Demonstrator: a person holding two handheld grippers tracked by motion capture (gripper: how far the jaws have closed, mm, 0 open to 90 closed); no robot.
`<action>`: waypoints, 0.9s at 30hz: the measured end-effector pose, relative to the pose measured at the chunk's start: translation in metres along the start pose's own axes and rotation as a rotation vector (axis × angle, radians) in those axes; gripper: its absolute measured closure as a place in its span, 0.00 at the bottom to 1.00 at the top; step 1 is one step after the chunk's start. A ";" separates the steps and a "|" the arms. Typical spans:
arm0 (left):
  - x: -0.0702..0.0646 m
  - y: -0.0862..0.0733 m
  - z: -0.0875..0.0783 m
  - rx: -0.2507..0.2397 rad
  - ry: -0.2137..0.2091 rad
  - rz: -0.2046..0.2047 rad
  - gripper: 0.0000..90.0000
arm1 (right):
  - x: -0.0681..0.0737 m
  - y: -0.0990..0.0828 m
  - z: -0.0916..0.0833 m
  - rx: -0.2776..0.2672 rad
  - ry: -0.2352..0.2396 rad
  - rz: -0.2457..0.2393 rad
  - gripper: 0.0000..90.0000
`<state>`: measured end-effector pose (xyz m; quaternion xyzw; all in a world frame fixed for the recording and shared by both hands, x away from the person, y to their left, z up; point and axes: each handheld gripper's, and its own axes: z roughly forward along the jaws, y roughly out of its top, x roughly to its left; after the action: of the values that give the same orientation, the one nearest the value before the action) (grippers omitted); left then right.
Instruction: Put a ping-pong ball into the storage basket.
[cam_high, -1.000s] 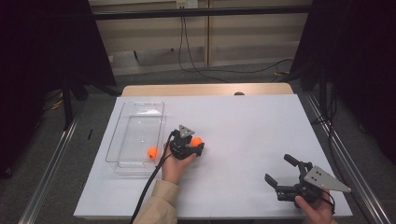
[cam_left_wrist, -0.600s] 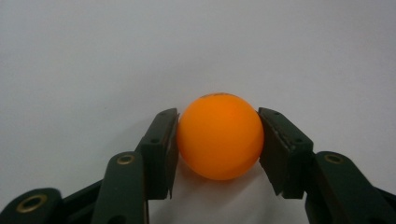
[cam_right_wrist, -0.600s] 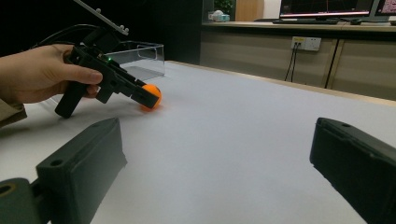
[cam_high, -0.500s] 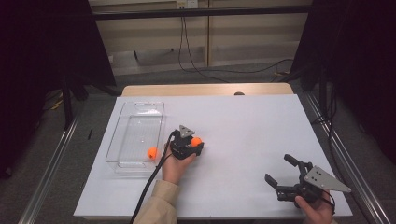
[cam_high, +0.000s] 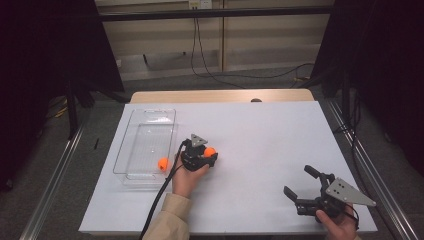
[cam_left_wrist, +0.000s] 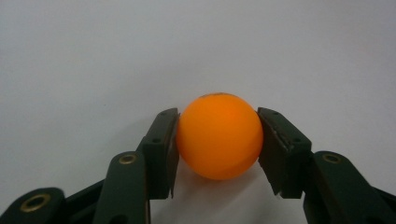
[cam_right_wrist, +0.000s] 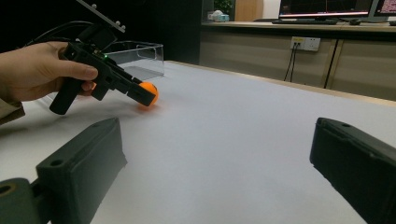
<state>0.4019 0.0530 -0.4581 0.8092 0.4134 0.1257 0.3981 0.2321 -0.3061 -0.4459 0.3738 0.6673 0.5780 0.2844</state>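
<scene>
the white surface (cam_high: 260, 145) carried a clear plastic tray (cam_high: 147, 145) toward nine o'clock. the right claw (cam_high: 300, 187) sat near five o'clock, jaws spread wide with nothing between them. the left claw (cam_high: 209, 156) at centre pinched an orange ball (cam_left_wrist: 218, 135) resting on the surface. a second orange ball (cam_high: 163, 163) lay in the tray's near end.

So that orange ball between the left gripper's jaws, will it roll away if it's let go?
Probably. The orange ball is a smooth sphere on a flat white table, so it should roll freely. It looks light and hollow. The left hand-held gripper touches only its curved sides, so it might squirt out.
</scene>
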 end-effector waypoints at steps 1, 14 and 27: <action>0.000 0.000 -0.001 -0.003 -0.001 -0.003 0.57 | 0.000 0.000 0.000 0.000 0.000 0.000 0.03; 0.000 0.004 -0.013 -0.015 -0.023 -0.007 0.57 | 0.000 0.000 0.000 0.002 0.002 -0.006 0.03; -0.001 0.007 -0.024 -0.031 -0.034 -0.003 0.57 | 0.001 0.000 0.000 0.002 0.003 -0.006 0.03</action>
<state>0.3924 0.0628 -0.4372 0.8043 0.4058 0.1180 0.4178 0.2319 -0.3052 -0.4459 0.3712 0.6694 0.5771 0.2847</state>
